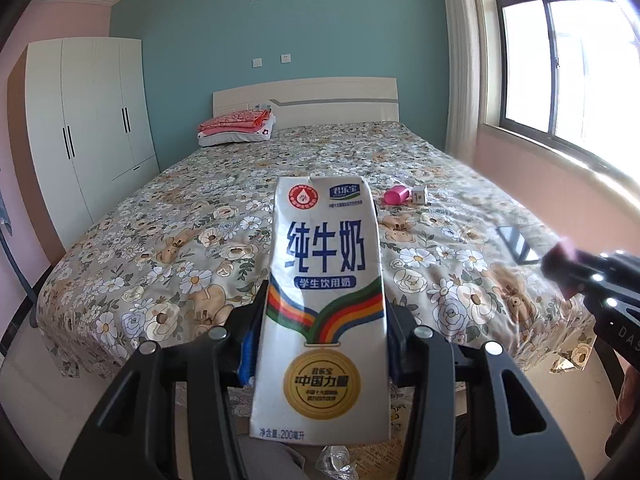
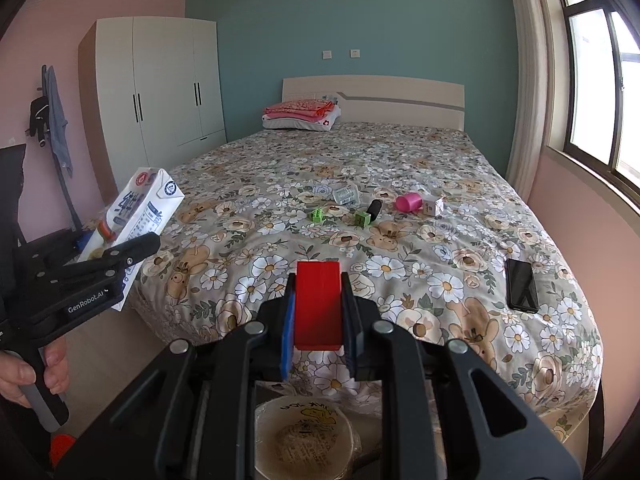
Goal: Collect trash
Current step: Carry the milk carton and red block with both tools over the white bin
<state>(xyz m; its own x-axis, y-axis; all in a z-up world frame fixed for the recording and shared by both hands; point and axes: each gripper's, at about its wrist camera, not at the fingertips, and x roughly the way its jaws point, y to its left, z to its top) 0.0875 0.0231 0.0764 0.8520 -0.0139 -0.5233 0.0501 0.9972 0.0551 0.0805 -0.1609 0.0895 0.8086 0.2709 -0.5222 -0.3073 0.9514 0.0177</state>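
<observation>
My left gripper [image 1: 324, 332] is shut on a white milk carton [image 1: 322, 304] with blue lettering, held upright in front of the bed's foot; the carton also shows in the right wrist view [image 2: 138, 212], at the left. My right gripper [image 2: 318, 320] is shut on a red flat block [image 2: 318, 304] above the bed's foot edge. It shows in the left wrist view [image 1: 560, 268] at the right. Below it sits a round paper bowl [image 2: 306, 440]. On the bed lie a crumpled wrapper [image 2: 345, 195], a pink cup [image 2: 409, 202] and a small white box [image 2: 434, 205].
The floral bed [image 2: 280, 152] also holds two green blocks [image 2: 318, 214], a black cylinder [image 2: 374, 208] and a black phone [image 2: 521, 285] near the right edge. Folded bedding [image 2: 302, 114] lies at the headboard. A white wardrobe [image 2: 168, 88] stands left, a window [image 2: 592, 80] right.
</observation>
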